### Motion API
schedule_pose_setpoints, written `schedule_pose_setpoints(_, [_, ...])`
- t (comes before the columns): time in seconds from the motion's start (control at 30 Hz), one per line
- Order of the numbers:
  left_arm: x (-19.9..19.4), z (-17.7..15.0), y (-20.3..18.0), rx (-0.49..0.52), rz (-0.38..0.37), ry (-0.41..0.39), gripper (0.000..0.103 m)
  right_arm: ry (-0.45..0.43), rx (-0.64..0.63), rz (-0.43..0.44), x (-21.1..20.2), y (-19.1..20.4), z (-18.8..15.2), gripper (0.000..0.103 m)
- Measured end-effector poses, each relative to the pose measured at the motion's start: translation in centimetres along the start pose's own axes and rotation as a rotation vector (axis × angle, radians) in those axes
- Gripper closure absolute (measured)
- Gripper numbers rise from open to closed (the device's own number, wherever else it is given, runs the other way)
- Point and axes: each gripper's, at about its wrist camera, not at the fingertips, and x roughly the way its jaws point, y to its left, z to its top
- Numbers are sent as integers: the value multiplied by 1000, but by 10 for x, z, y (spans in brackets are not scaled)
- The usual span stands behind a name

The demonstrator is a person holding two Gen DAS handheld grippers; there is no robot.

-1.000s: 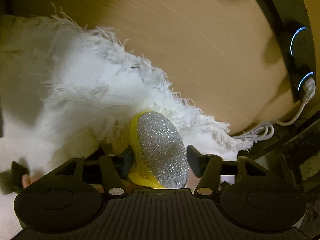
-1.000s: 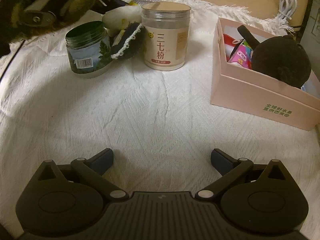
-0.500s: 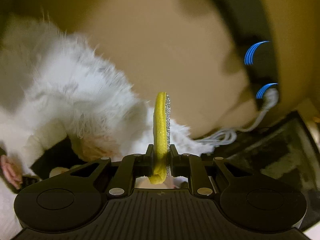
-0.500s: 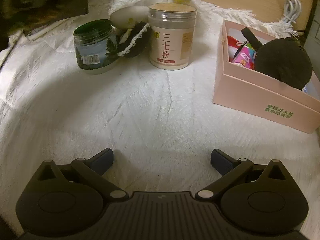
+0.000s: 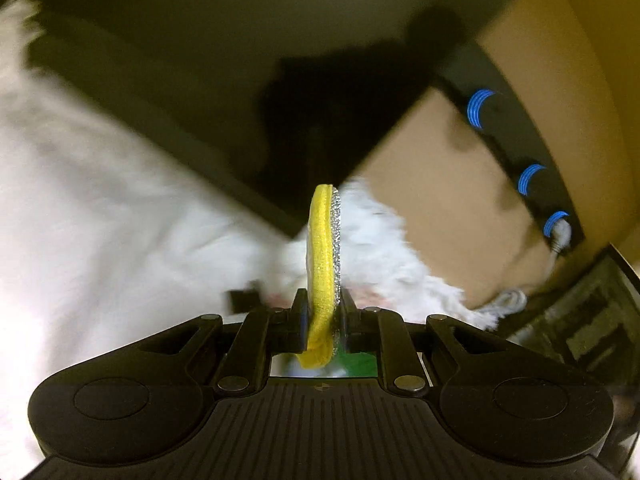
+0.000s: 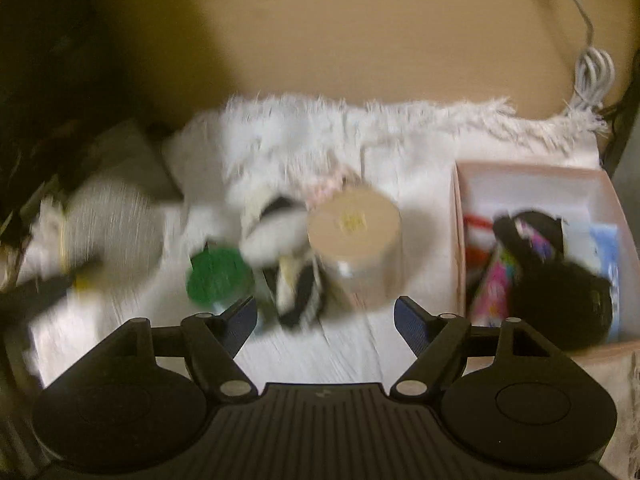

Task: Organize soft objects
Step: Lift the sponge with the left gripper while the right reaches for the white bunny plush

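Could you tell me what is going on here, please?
A person is tidying soft things on a white fringed cloth with two hand-held grippers. The left gripper has its jaws shut on a flat yellow sponge with a glittery silver face, held on edge above the cloth. The right gripper holds nothing; its jaws are closing above a green-lidded jar, a tan-lidded jar and a black-and-white soft item. A pink box already contains a black plush toy.

Left tool [image 5: 323, 312] clamping yellow sponge [image 5: 321, 264], white cloth [image 5: 100, 216]
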Motion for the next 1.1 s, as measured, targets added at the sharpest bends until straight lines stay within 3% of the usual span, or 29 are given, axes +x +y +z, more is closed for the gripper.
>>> schedule_pose_setpoints(0.03, [-6, -2, 11, -22, 16, -1, 86, 23, 23, -1, 3, 3, 13, 32])
schedule_pose_setpoints(0.1, [-17, -4, 30, -56, 42, -4, 86, 73, 65, 20, 11, 12, 39, 49])
schedule_pose_setpoints(0.17, [-30, -5, 45, -87, 41, -16, 86, 101, 78, 9, 21, 24, 56, 54])
schedule_pose_setpoints(0.3, [-47, -9, 71, -109, 40, -30, 86, 165, 50, -88, 57, 51, 72, 54])
schedule_pose_setpoints(0.43, [-54, -13, 90, -138, 26, -32, 86, 274, 176, -112, 101, 50, 72, 54])
schedule_pose_setpoints(0.6, [-59, -17, 113, -175, 25, -31, 86, 238, 232, -229, 126, 56, 67, 54])
schedule_pose_setpoints(0.77, [-61, -19, 124, -192, 25, -22, 86, 221, 122, -335, 135, 71, 71, 54])
schedule_pose_setpoints(0.87, [-63, -20, 126, -187, 19, -16, 86, 209, 60, -271, 123, 70, 80, 52])
schedule_pose_setpoints(0.97, [-66, -23, 124, -170, 11, -6, 86, 233, -110, -192, 114, 80, 92, 47])
schedule_pose_setpoints(1.1, [-65, -29, 125, -172, -12, 23, 86, 265, -269, -171, 121, 94, 100, 47])
